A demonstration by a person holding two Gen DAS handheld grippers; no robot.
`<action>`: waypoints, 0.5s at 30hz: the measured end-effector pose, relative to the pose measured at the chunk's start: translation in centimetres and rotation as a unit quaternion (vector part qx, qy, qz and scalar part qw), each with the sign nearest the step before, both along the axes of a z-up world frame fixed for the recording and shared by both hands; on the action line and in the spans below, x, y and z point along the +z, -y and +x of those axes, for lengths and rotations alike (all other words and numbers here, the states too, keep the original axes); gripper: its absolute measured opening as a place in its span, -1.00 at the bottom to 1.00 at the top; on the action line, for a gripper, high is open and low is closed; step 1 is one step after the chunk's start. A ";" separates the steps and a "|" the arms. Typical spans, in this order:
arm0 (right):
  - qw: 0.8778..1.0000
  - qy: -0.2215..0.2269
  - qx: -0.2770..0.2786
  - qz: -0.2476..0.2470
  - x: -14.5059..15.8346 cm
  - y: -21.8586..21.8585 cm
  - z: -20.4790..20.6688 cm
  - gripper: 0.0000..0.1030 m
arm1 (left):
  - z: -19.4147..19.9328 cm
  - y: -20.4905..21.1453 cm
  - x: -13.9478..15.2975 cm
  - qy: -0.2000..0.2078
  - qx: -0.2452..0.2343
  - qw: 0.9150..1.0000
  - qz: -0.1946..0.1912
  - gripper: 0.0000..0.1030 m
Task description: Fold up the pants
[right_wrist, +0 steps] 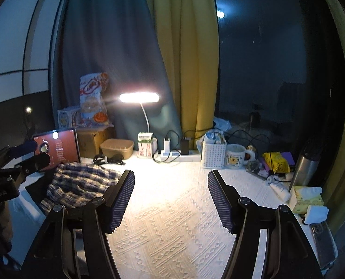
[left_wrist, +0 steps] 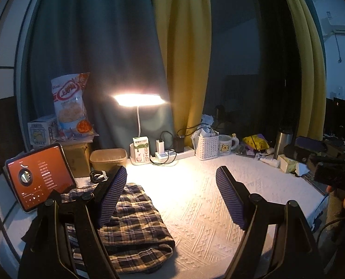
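Note:
The plaid pants lie in a folded bundle on the left part of the white textured table cover. My left gripper hovers above them, open, with nothing between its fingers; its left finger overlaps the bundle in the picture. In the right wrist view the pants lie to the left of my right gripper, which is open and empty over bare cover. Each gripper shows at the edge of the other's view: the right gripper at far right, the left gripper at far left.
A lit tablet leans behind the pants. Along the back stand a desk lamp, a snack bag, a brown container, a power strip, a white basket, a mug and a steel bottle. A tissue pack lies at right.

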State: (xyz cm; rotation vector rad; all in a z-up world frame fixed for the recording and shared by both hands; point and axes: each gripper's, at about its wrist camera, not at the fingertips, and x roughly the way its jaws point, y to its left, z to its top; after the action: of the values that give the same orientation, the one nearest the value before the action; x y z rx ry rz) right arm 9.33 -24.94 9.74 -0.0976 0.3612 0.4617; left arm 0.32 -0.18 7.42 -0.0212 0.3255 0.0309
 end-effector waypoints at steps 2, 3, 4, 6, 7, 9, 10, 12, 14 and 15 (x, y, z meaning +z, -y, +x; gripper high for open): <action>1.000 0.008 -0.002 -0.001 0.5 0.2 -0.4 0.33 | -0.2 -0.2 0.4 0.003 0.000 1.000 -0.001 0.54; 1.000 0.012 -0.003 -0.001 0.9 0.3 -0.8 0.34 | -0.4 -0.2 0.5 0.005 0.000 1.000 0.000 0.54; 1.000 0.015 -0.003 0.000 1.1 0.4 -1.0 0.34 | -0.6 -0.2 0.8 0.010 -0.002 1.000 0.003 0.54; 1.000 0.025 -0.006 0.002 1.7 0.6 -1.5 0.36 | -1.0 0.1 1.3 0.017 -0.004 1.000 0.009 0.54; 1.000 0.029 -0.007 0.002 2.0 0.6 -1.8 0.36 | -1.2 0.2 1.5 0.020 -0.004 1.000 0.011 0.54; 0.999 0.039 -0.008 0.003 2.6 0.8 -2.3 0.38 | -1.6 0.3 1.9 0.027 -0.006 1.000 0.010 0.55; 0.999 0.043 -0.009 0.003 2.9 0.9 -2.5 0.39 | -1.8 0.4 2.2 0.030 -0.006 0.999 0.011 0.55; 0.999 0.051 -0.010 0.002 3.4 1.0 -3.0 0.40 | -2.1 0.4 2.6 0.037 -0.006 0.999 0.012 0.55; 0.998 0.057 -0.011 0.002 3.8 1.2 -3.4 0.41 | -2.5 0.5 3.0 0.045 -0.008 0.999 0.012 0.56; 0.998 0.061 -0.012 0.001 4.0 1.2 -3.7 0.42 | -2.6 0.5 3.1 0.048 -0.008 0.999 0.013 0.57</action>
State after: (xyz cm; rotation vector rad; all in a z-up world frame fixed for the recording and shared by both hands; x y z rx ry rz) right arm 5.60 -26.15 13.78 -0.1187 0.2409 0.4299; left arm -2.27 -0.70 10.54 0.0051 0.2291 0.0186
